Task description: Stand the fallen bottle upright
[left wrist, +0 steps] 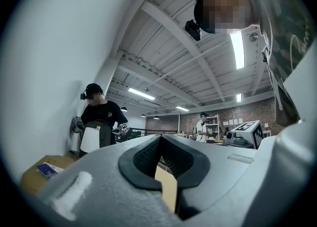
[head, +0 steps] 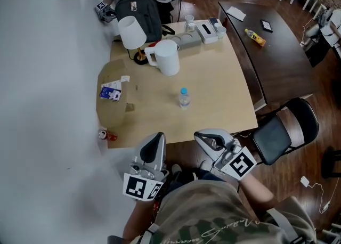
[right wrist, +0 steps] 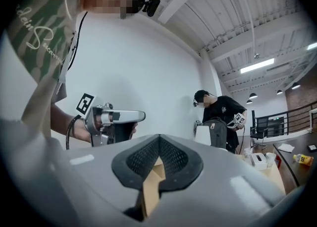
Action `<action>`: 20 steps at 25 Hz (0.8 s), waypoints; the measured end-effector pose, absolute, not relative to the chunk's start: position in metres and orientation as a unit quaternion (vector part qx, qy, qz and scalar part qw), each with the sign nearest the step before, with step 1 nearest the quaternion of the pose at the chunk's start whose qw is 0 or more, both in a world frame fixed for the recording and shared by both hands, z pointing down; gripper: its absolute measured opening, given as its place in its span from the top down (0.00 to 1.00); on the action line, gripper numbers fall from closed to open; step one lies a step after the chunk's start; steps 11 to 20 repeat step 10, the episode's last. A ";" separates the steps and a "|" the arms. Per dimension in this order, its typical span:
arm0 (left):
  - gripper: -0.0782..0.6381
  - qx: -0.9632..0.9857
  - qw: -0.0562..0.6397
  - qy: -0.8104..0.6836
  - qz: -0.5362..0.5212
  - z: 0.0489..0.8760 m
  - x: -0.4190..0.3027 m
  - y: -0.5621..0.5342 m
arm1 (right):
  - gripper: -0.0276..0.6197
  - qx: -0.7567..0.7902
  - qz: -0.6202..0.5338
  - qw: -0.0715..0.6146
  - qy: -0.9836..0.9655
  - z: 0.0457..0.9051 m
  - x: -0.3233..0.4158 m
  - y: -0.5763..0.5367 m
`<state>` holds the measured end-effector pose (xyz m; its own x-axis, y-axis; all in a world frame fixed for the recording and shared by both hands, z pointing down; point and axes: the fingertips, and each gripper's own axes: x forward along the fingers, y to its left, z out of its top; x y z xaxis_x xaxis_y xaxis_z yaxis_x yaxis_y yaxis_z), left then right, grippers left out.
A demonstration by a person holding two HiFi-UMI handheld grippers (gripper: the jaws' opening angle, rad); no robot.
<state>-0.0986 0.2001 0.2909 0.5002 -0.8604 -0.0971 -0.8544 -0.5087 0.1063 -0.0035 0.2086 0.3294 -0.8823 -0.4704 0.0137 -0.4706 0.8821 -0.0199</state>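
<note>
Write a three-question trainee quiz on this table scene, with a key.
1. True or false: the blue-capped bottle stands upright on the table.
2. Which sits nearest the white pitcher? A) lamp B) red can C) blue packet
3. Fill in: the left gripper and right gripper both have their jaws ____.
Key: 1 true; 2 A; 3 shut.

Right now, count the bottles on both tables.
2. A clear blue-capped bottle stands on the light table; a yellow bottle lies on the dark table. More could hide behind the backpack.
</note>
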 end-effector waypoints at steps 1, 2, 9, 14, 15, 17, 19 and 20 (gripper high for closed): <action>0.88 0.865 0.022 -0.496 -0.068 0.291 -0.099 0.201 | 0.95 0.242 0.013 0.003 -0.970 0.330 -0.004 0.210; 0.88 0.865 0.023 -0.497 -0.067 0.292 -0.099 0.203 | 0.95 0.241 0.015 0.002 -0.970 0.332 -0.004 0.211; 0.88 0.864 0.027 -0.500 -0.059 0.298 -0.103 0.206 | 0.95 0.237 0.016 -0.002 -0.971 0.338 -0.007 0.216; 0.88 0.863 0.027 -0.500 -0.059 0.299 -0.103 0.206 | 0.95 0.237 0.017 -0.002 -0.971 0.339 -0.007 0.216; 0.88 0.863 0.027 -0.500 -0.059 0.299 -0.103 0.206 | 0.95 0.237 0.017 -0.002 -0.971 0.339 -0.007 0.216; 0.88 0.863 0.027 -0.500 -0.059 0.299 -0.103 0.206 | 0.95 0.237 0.017 -0.002 -0.971 0.339 -0.007 0.216; 0.88 0.863 0.027 -0.500 -0.059 0.299 -0.103 0.206 | 0.95 0.237 0.017 -0.002 -0.971 0.339 -0.007 0.216; 0.88 0.863 0.027 -0.500 -0.059 0.299 -0.103 0.206 | 0.95 0.237 0.017 -0.002 -0.971 0.339 -0.007 0.216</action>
